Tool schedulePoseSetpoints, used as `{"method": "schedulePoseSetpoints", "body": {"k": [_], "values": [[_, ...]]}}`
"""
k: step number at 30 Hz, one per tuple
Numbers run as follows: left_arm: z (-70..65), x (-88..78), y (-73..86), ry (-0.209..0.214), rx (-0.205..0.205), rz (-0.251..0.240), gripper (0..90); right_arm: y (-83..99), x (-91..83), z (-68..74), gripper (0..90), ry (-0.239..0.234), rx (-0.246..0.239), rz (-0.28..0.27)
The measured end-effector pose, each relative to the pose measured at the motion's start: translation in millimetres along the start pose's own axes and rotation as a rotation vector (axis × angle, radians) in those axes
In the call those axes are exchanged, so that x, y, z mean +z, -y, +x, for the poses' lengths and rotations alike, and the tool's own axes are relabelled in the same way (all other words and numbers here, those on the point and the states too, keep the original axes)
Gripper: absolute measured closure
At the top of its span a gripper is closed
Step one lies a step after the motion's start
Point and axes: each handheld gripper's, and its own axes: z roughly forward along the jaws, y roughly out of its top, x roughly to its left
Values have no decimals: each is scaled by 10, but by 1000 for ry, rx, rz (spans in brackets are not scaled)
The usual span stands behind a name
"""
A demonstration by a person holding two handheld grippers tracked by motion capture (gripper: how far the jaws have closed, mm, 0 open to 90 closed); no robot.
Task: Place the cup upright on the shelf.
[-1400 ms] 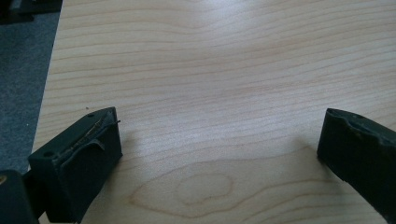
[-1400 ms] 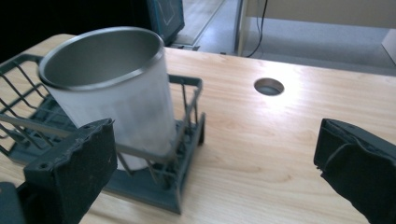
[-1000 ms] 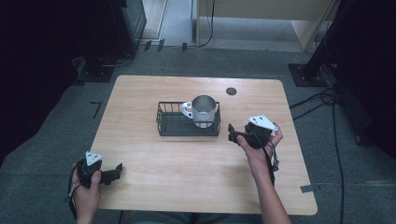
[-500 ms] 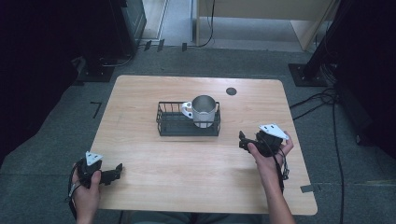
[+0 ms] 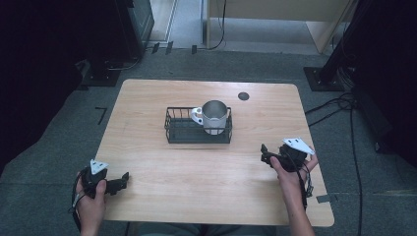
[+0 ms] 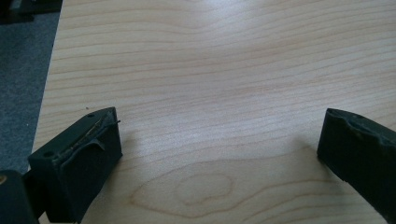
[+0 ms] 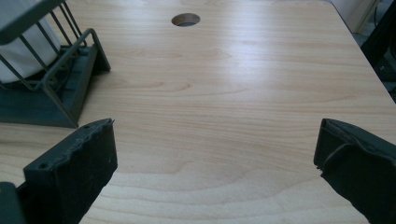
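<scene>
Left gripper (image 5: 120, 183) rests near the table's (image 5: 206, 196) front-left corner, jaws spread and empty; right gripper (image 5: 265, 156) sits by the right edge, jaws likewise spread and empty. Farther back, the metal mug (image 5: 214, 117) stands upright in the right end of the black wire basket (image 5: 177, 132) at table centre. Judgement: the mug appears placed, so both grippers should hold low, open and clear of the basket.

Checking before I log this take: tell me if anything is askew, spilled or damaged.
Nothing stands out. The mug stands upright inside the wire basket, nothing is spilled on the table, and both grippers are open and empty.
</scene>
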Motion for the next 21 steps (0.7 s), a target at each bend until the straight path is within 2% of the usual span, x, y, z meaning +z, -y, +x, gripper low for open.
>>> {"method": "schedulePoseSetpoints", "body": {"k": [21], "values": [[0, 0, 0, 0, 0, 0, 0, 286, -158, -367, 0, 39, 46, 31]]}}
